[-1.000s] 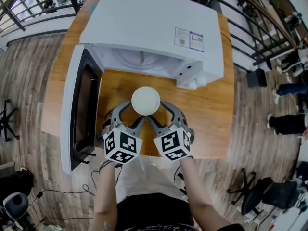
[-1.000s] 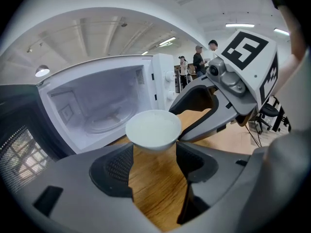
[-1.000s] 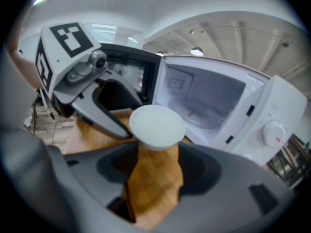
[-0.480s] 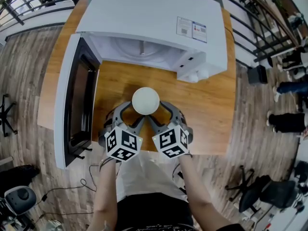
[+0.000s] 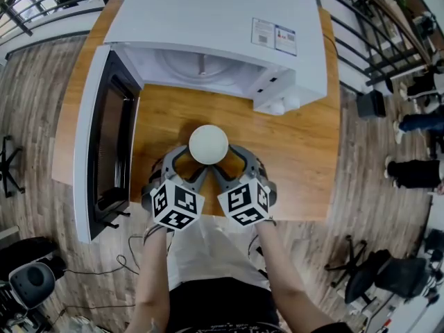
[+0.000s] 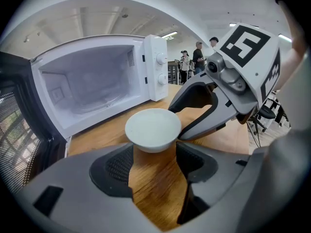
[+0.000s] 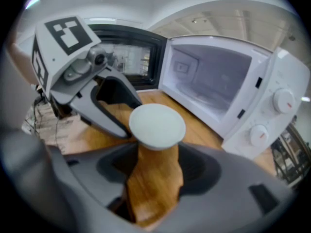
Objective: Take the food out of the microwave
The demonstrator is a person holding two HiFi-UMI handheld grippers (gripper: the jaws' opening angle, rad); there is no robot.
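Note:
A white bowl (image 5: 209,144) hangs just above the wooden table (image 5: 305,165), in front of the open white microwave (image 5: 215,26). My left gripper (image 5: 195,159) is shut on its left side and my right gripper (image 5: 223,159) on its right. In the left gripper view the bowl (image 6: 153,128) sits between my left gripper's (image 6: 154,149) jaw tips. The right gripper view shows the bowl (image 7: 156,125) wedged the same way in my right gripper (image 7: 158,152). Its top looks flat and white; I cannot tell what it holds.
The microwave door (image 5: 104,144) stands swung wide open to the left, reaching past the table's front edge. The cavity (image 5: 201,64) shows only its glass turntable. Railings, office chairs and people's legs (image 5: 416,123) lie beyond the table on the right.
Both grippers and the bowl have drawn slightly back from the microwave's mouth. The grip on the bowl is unchanged.

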